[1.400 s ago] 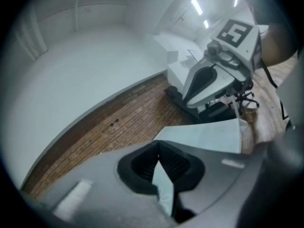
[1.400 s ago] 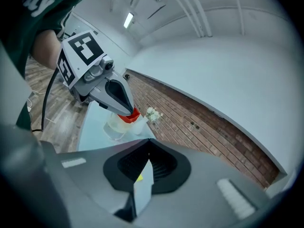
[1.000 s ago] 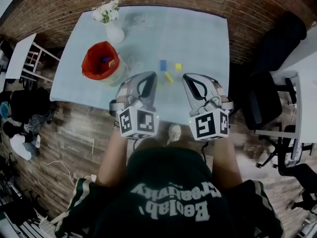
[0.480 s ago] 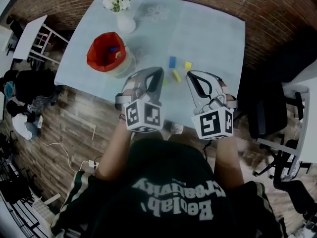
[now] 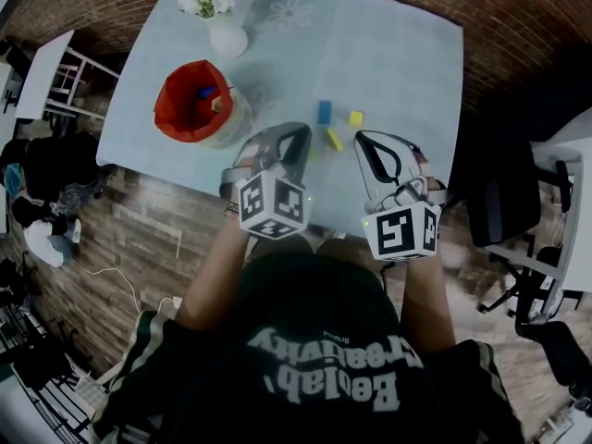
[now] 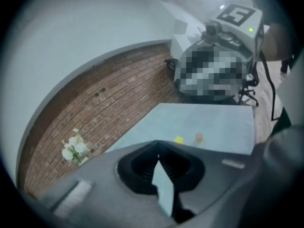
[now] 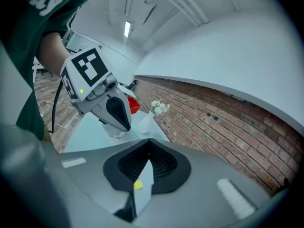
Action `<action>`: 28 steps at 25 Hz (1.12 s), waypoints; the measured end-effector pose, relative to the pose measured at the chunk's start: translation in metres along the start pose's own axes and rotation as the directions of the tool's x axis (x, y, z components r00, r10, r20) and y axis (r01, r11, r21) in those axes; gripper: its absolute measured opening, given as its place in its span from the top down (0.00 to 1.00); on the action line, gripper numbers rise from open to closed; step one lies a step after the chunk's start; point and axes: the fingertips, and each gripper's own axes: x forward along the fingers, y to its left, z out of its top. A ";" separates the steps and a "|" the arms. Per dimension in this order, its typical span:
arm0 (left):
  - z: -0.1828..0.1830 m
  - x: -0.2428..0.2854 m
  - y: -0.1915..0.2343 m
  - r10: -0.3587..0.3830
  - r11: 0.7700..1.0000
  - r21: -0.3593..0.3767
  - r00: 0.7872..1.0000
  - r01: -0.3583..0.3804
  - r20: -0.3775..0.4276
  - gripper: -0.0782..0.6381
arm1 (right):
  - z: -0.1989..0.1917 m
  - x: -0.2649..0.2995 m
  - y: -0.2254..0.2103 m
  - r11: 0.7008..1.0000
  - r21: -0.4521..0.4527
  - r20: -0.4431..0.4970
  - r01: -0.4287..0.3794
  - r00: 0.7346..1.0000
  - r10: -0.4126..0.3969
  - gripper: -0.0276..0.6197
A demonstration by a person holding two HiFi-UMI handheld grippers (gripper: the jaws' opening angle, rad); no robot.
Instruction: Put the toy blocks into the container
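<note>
Three toy blocks (image 5: 333, 139) lie just beyond left claw (image 5: 301, 130) and right claw (image 5: 362, 140).

One pale table (image 5: 398, 54) holds one blue toy cube (image 5: 325, 111), one yellow toy cube (image 5: 356, 117), one yellow toy bar (image 5: 333, 139), one red-lined container (image 5: 171, 111) and one white vase of white flowers (image 5: 228, 40).

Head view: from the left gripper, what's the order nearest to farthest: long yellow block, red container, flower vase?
1. Long yellow block, just right of the left gripper.
2. Red container, off to its left.
3. Flower vase, at the table's far edge.
</note>
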 end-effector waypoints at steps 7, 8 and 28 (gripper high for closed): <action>-0.042 0.043 -0.039 -0.233 0.970 -0.097 0.965 0.222 -0.117 0.74 | -0.006 0.009 -0.009 0.999 0.025 -0.022 0.026 0.999 -0.026 0.95; -0.050 0.050 -0.045 -0.255 0.963 -0.121 0.958 0.239 -0.135 0.73 | -0.008 0.010 -0.009 0.999 0.027 -0.028 0.026 0.999 -0.025 0.95; -0.153 0.120 -0.107 -0.472 0.860 -0.383 0.812 0.337 -0.343 0.62 | -0.042 0.029 -0.004 0.999 0.038 -0.112 -0.010 0.994 0.014 0.95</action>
